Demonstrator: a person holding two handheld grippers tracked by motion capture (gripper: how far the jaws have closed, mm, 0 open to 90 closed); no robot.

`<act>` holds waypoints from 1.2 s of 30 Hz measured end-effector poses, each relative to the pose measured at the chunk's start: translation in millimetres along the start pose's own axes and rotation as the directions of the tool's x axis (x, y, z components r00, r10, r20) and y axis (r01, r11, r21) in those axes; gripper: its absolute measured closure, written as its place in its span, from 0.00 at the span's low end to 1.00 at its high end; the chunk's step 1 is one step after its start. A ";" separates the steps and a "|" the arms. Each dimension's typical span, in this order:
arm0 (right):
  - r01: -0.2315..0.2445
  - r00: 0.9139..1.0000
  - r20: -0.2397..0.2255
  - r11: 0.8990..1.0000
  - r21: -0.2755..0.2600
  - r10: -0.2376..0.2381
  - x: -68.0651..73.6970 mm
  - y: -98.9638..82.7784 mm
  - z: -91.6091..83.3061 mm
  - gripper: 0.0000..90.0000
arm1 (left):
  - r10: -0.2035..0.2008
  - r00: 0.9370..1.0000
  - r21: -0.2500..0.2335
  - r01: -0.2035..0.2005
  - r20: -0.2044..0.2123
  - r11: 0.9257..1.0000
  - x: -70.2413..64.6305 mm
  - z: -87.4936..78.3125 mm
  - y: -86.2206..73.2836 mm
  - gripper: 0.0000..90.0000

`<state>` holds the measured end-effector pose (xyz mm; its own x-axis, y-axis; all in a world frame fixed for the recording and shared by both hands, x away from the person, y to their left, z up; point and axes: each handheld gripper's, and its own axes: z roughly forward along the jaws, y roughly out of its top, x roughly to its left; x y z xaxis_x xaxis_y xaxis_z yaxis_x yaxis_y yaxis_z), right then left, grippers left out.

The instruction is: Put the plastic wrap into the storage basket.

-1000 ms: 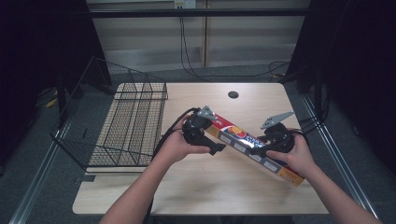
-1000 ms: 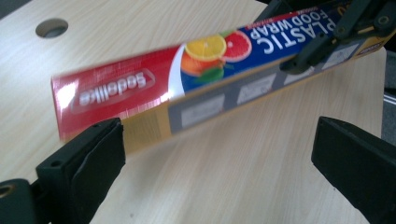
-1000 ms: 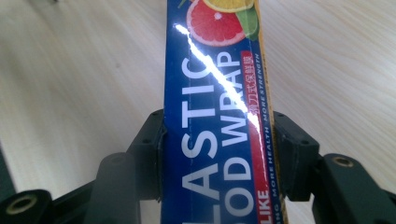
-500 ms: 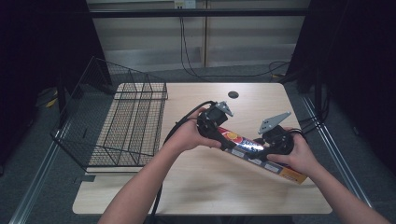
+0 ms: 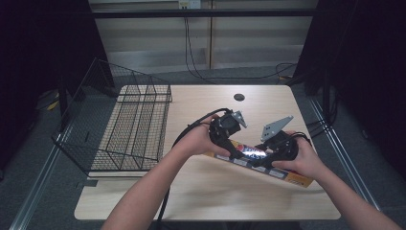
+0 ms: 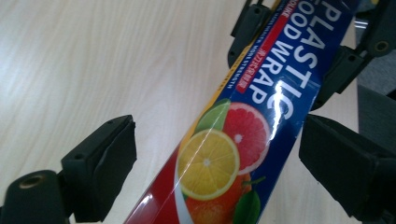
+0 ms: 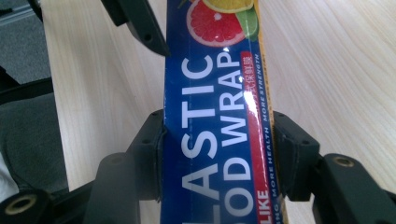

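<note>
High view: a long glossy plastic wrap box (image 5: pixel 261 163) lies near the pale wood-grain worktop's (image 5: pixel 201 191) right edge, hands hiding its middle. Left gripper view: left gripper (image 6: pixel 219 154) fingers spread around it, apart. Right gripper view: right gripper (image 7: pixel 218 154) fingers pinch its sides.

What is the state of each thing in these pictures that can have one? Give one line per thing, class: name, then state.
Box: plastic wrap, closed, lying along the table, clamped across its width by the right gripper.
Left gripper: open, jaws astride the box with gaps on both sides.
Right gripper: shut on the box, pads pressed to its sides.
Basket: wire, nothing inside, standing at the table's left edge.
Table: wooden, bearing box and basket.
</note>
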<state>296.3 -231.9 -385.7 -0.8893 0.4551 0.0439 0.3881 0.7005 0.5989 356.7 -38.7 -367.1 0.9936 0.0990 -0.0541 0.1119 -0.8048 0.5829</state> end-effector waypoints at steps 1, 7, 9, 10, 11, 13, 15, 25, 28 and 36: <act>0.010 1.000 -0.004 1.000 0.004 -0.010 0.1 0.1 -0.2 0.51 | 0.010 1.000 0.008 -0.010 0.003 1.000 0.1 0.6 0.1 0.15; 0.046 0.999 -0.015 0.999 -0.004 -0.046 1.9 0.6 1.2 0.51 | 0.041 0.998 0.035 -0.043 0.054 0.998 -6.1 6.3 0.9 0.18; 0.065 0.998 -0.023 0.998 -0.001 -0.065 3.1 1.3 1.7 0.51 | 0.061 0.996 0.051 -0.064 0.059 0.997 -8.4 8.7 1.4 0.20; 0.075 0.997 -0.023 0.997 0.000 -0.075 3.8 1.8 2.0 0.51 | 0.067 0.995 0.061 -0.071 0.078 0.996 -8.6 9.6 1.6 0.23; 0.082 0.996 -0.023 0.997 0.002 -0.082 4.5 2.4 2.1 0.50 | 0.069 0.994 0.064 -0.074 0.083 0.995 -10.2 11.1 1.2 0.25; 0.098 0.995 -0.028 0.995 -0.006 -0.098 5.5 3.7 1.7 0.50 | 0.082 0.992 0.084 -0.091 0.098 0.992 -10.1 11.7 1.2 0.31; 0.111 0.993 -0.034 0.994 -0.020 -0.112 5.7 5.4 -0.1 0.50 | 0.099 0.989 0.107 -0.111 0.113 0.988 -11.6 13.6 0.7 0.34; 0.101 0.987 -0.118 0.994 -0.034 -0.104 -1.5 9.1 1.8 0.31 | 0.049 0.993 0.163 -0.067 0.107 0.984 -21.8 7.7 0.7 0.48; 0.065 0.997 -0.045 0.997 -0.048 -0.067 -5.4 10.5 -2.8 0.20 | -0.004 1.000 0.238 -0.001 0.017 0.971 -19.1 6.4 -10.4 0.49; -0.079 0.996 0.030 0.988 -0.131 0.084 -17.6 -2.9 -21.0 0.04 | -0.222 0.973 0.196 0.231 -0.069 0.953 4.8 -26.1 -37.5 0.49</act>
<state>305.7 -253.4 -371.5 -0.8459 0.5288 0.0698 0.4225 0.5843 0.6929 356.9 7.2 -368.1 0.9406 0.3151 -0.1262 0.3392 -0.8588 0.3838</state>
